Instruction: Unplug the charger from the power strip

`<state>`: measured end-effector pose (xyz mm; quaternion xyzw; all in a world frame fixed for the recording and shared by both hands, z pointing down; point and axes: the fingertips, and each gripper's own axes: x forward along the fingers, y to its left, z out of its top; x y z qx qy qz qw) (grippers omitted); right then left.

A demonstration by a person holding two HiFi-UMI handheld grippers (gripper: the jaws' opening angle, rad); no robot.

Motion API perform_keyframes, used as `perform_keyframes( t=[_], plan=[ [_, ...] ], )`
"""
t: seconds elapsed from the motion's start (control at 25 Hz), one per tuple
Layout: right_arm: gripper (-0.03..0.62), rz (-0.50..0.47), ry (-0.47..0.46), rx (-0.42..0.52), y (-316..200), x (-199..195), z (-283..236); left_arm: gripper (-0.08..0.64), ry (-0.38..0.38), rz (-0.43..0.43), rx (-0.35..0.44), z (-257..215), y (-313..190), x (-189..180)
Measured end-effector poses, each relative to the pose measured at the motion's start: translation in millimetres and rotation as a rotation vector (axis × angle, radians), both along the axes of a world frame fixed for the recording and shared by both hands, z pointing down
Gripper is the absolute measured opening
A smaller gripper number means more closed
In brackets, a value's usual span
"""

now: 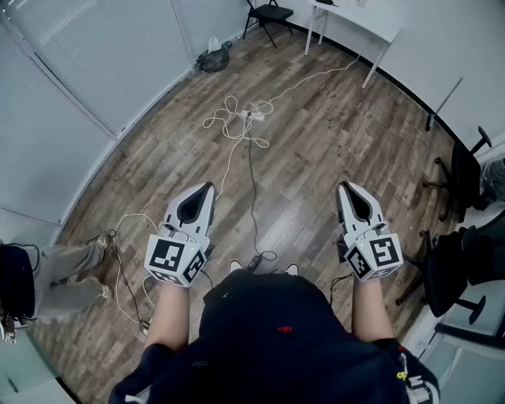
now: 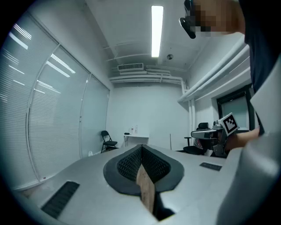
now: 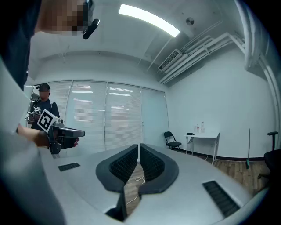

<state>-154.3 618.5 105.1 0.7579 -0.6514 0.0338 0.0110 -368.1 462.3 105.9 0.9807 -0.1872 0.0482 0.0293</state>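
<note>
Right claw (image 3: 139, 149) closed and empty, white cable (image 3: 139, 179) lying beyond it

We're looking down on a brown wood-plank floor (image 1: 316, 181) that runs away from us to a white wall. Along the left, we've got tall panels covered by pale blinds (image 1: 102, 55). At the far end there's a black folding chair (image 1: 268, 14), and just right of it a white table (image 1: 355, 20). Over on the right, dark office chairs (image 1: 465, 170) crowd the wall. Overhead, one long light strip (image 2: 156, 30) glows, with a vent (image 2: 130, 67) beyond it and white pipes (image 3: 197, 44) under the ceiling.
</note>
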Motion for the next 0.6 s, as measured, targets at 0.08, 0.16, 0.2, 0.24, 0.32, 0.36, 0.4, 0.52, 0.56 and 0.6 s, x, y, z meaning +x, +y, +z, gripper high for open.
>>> perform_keyframes(
  t=[0.08,0.16,0.2,0.24,0.32,0.36,0.4,0.52,0.56,0.6],
  plan=[
    [0.032,-0.010,0.000,0.000,-4.5,-3.7,0.5,0.020,-0.006,-0.001,-0.004,2.9,-1.4,-2.3],
    [0.033,-0.016,0.005,0.000,-9.3,-7.7,0.9,0.020,-0.007,-0.002,-0.006,4.4,-3.9,-5.3],
    [0.034,-0.019,0.008,-0.001,-12.0,-10.5,1.1,0.020,-0.006,-0.002,-0.007,4.7,-5.8,-7.5],
    [0.033,-0.022,0.011,-0.002,-14.9,-13.7,1.2,0.018,-0.004,-0.003,-0.008,4.9,-7.9,-10.0],
    [0.034,-0.026,0.015,-0.006,-19.5,-19.0,1.1,0.018,-0.004,-0.002,-0.009,5.1,-11.2,-13.8],
    [0.034,-0.026,0.014,-0.007,-20.9,-20.5,0.9,0.018,-0.005,0.000,-0.009,5.2,-12.1,-14.4],
    [0.033,-0.025,0.011,-0.005,-21.9,-21.3,0.7,0.020,-0.007,0.002,-0.009,5.4,-12.9,-14.4],
    [0.034,-0.023,-0.007,0.013,-25.4,-23.3,0.7,0.020,-0.004,0.013,-0.012,6.3,-17.1,-13.7],
    [0.034,-0.022,-0.010,0.014,-27.3,-24.2,0.7,0.020,-0.002,0.016,-0.014,6.3,-19.0,-13.9],
    [0.034,-0.020,-0.012,0.009,-29.3,-25.4,0.6,0.020,0.001,0.018,-0.015,6.4,-21.0,-14.3]
  ],
)
